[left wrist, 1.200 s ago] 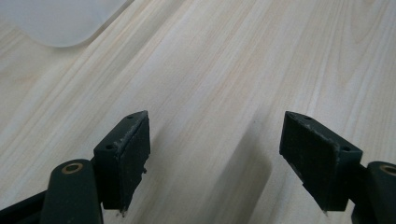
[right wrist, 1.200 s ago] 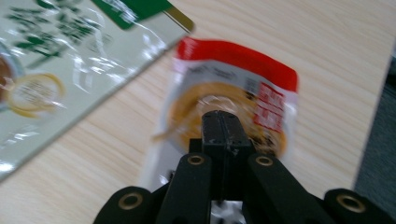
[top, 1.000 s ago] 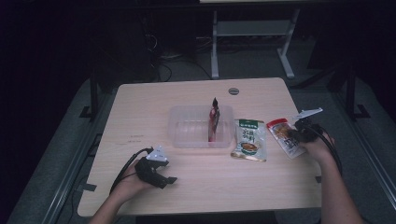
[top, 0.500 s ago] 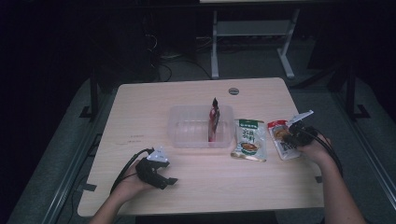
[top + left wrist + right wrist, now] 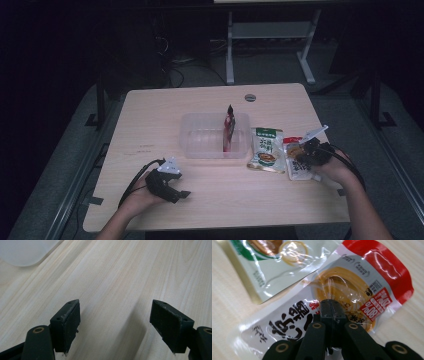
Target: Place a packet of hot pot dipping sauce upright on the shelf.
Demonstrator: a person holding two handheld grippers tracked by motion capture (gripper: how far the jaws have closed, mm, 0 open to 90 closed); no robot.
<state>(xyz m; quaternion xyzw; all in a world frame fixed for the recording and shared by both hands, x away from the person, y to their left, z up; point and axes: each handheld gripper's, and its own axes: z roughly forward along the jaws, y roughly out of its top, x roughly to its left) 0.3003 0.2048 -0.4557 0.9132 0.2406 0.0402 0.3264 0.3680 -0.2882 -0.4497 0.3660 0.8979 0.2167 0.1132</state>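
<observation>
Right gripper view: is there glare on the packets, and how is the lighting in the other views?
Right gripper view: white glare streaks on the red-topped packet and green packet. High view: dim, dark surroundings, table lit. Left gripper view: evenly lit, soft jaw shadows on the wood.

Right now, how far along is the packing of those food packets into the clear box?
One dark red packet already stands inside the clear box. In hand: the right tool is shut on the red-topped packet, which lies on the table. Left: that one and the green packet beside it. The left tool rests open, holding nothing.
</observation>
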